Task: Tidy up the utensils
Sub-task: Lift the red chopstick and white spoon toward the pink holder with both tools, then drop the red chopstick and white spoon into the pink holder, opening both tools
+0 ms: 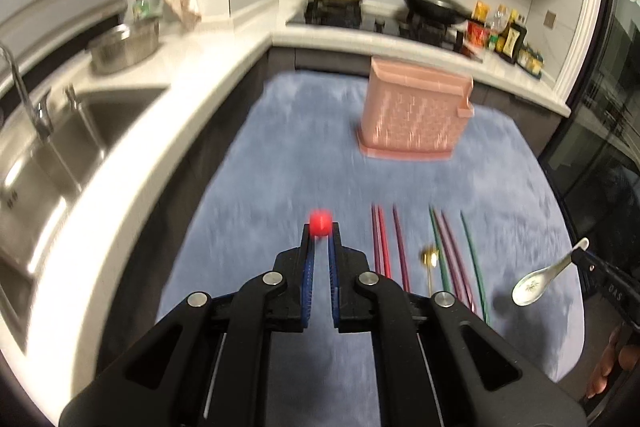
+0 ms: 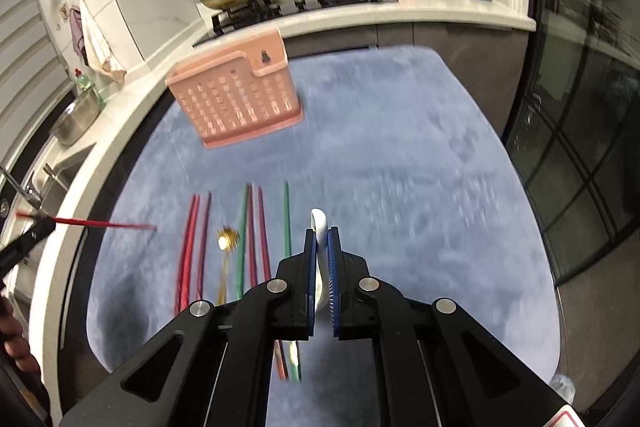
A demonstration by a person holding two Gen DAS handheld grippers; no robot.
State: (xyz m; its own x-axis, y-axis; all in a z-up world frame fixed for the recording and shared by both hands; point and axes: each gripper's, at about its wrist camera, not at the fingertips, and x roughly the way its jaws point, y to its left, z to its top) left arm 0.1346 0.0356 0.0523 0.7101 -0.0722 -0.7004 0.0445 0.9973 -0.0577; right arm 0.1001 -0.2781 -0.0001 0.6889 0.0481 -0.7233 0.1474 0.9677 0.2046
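Your left hand-held gripper [image 1: 321,233] pinches a slim red chopstick [image 1: 321,222], seen end-on here, lengthwise from the right wrist. Your right hand-held gripper [image 2: 322,239] clamps a glossy white ceramic spoon [image 2: 319,223]; the perforated pink holder [image 2: 236,99] stands ahead on the fuzzy blue surface [image 2: 400,187].

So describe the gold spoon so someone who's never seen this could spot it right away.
On the blue mat, in front of the pink holder, a row of chopsticks lies side by side. The gold spoon lies among them, between dark red and green sticks. It alone is shiny metal, with a rounded bowl.
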